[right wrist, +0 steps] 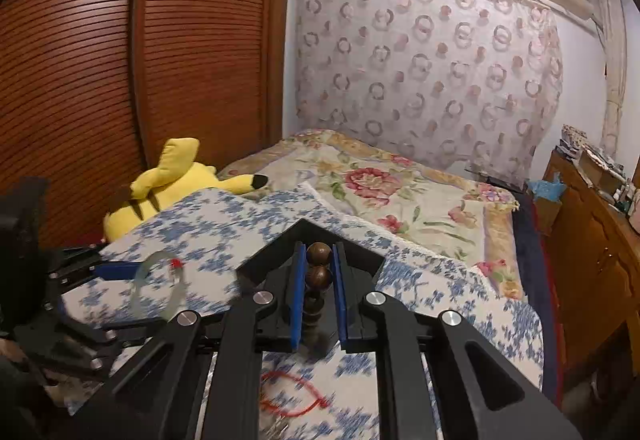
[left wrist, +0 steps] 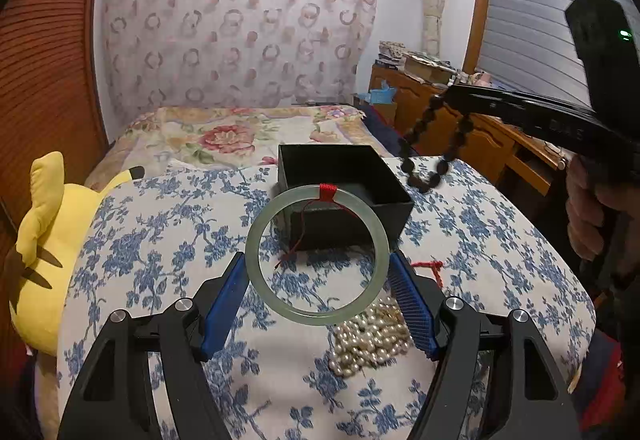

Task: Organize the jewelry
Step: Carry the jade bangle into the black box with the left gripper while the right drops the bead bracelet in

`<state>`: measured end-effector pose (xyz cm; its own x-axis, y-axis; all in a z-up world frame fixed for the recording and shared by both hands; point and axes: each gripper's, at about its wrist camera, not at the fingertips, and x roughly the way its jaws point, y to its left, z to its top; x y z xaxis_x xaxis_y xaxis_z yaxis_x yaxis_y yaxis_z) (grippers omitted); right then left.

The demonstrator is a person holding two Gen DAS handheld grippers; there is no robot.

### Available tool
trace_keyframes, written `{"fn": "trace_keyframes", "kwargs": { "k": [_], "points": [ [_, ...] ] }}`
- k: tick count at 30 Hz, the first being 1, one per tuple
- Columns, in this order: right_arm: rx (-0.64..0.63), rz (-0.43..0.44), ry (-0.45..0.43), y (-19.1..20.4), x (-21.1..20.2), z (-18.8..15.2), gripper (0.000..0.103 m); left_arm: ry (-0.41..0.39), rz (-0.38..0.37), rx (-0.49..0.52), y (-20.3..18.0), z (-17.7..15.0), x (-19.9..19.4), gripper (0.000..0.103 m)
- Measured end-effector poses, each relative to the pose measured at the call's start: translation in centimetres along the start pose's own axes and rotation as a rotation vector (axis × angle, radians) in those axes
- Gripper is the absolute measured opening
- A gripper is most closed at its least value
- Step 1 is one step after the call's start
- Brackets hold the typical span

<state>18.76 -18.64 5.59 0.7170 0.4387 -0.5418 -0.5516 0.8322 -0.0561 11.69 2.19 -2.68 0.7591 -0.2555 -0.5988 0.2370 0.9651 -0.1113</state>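
Blurred red cord streaks across the blue-flowered cloth low in the right wrist view, its shape hard to make out, and the black box there is mostly hidden behind the right gripper, only its corner and rim showing. The pale green bangle in that view is smeared, and the left gripper is cut off at the picture's left edge. In the left wrist view the pearls lie heaped on the cloth, partly covered by the bangle and a blue pad.

The left gripper stands wide, its blue pads pressed on either side of the bangle, which is held up over the cloth just in front of the black box; a red thread wraps the ring's top and trails down. The right gripper is nearly together, clamped on a string of dark wooden beads; the beads hang in a loop beside the box's right wall, above the cloth. A hand grips its handle.
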Motion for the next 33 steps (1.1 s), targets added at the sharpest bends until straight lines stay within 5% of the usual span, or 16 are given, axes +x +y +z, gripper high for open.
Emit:
{"fn": "trace_keyframes", "kwargs": {
  "k": [15,18,33],
  "points": [
    [0.067,0.019,0.168,-3.0,8.3,-2.1,0.016,0.028,0.004,0.012,0.3,3.6,5.1,0.068],
    [0.039,-0.002,0.164,-2.5,8.2,-2.6,0.025,0.034,-0.001,0.014,0.1,4.4,6.1,0.068],
    [0.096,0.025,0.111,-4.9,3.4,-5.0,0.034,0.104,0.032,0.064,-1.6,7.1,11.7,0.069]
  ]
}}
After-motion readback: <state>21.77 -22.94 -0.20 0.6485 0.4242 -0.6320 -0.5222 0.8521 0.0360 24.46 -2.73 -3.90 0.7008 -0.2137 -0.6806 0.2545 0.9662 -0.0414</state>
